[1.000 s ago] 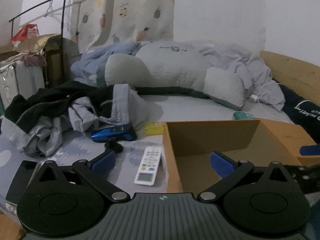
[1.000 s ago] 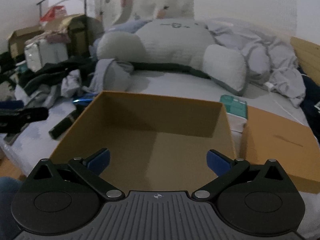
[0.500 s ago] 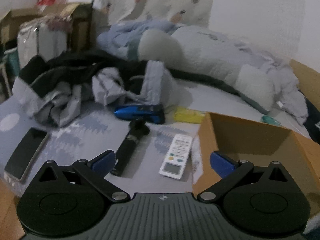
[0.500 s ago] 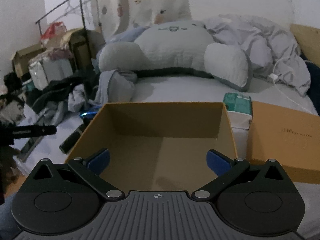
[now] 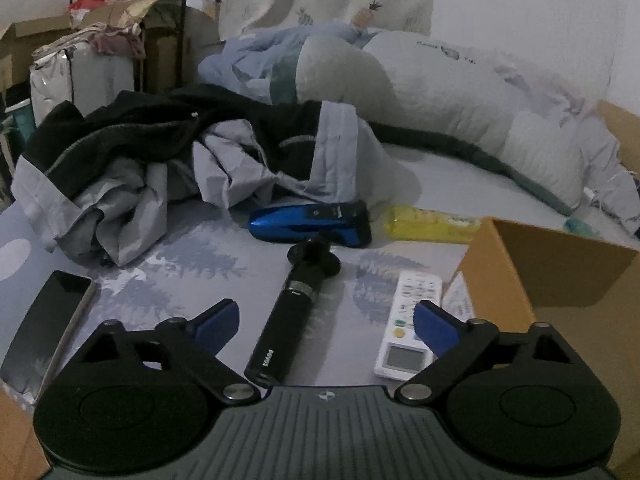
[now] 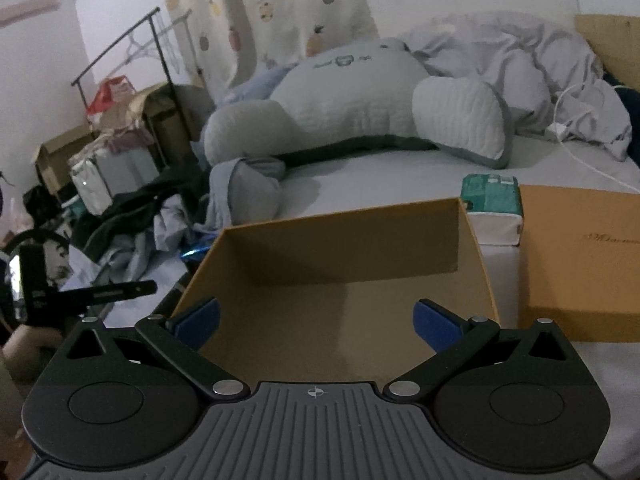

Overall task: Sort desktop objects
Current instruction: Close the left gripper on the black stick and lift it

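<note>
A person's left gripper point(image 5: 326, 322) hovers with its blue-padded jaws spread wide and empty over a patterned bedsheet point(image 5: 192, 256). A black cylindrical stick point(image 5: 288, 328) lies between the open fingers, running toward 12 o'clock. At 1 o'clock from the stick rests a white remote control point(image 5: 408, 328), just beside the near wall of an open cardboard box point(image 5: 508, 268) at 3 o'clock. A blue electric shaver point(image 5: 310, 220) lies at 12 o'clock beyond the stick's head, with a yellow packet point(image 5: 432, 224) just to its right. A dark smartphone point(image 5: 44, 324) sits at 9 o'clock, well apart from the rest. Crumpled grey and black clothing point(image 5: 160, 160) is heaped at 11 o'clock.

The right gripper point(image 6: 316, 320), jaws likewise wide apart and holding nothing, points into the cardboard box point(image 6: 340, 220), whose brown floor shows bare. A box lid point(image 6: 580, 260) lies flat at 3 o'clock, a green tissue pack point(image 6: 492, 208) between lid and box at 1 o'clock. A large pale plush cushion point(image 6: 360, 108) fills the far bed.
</note>
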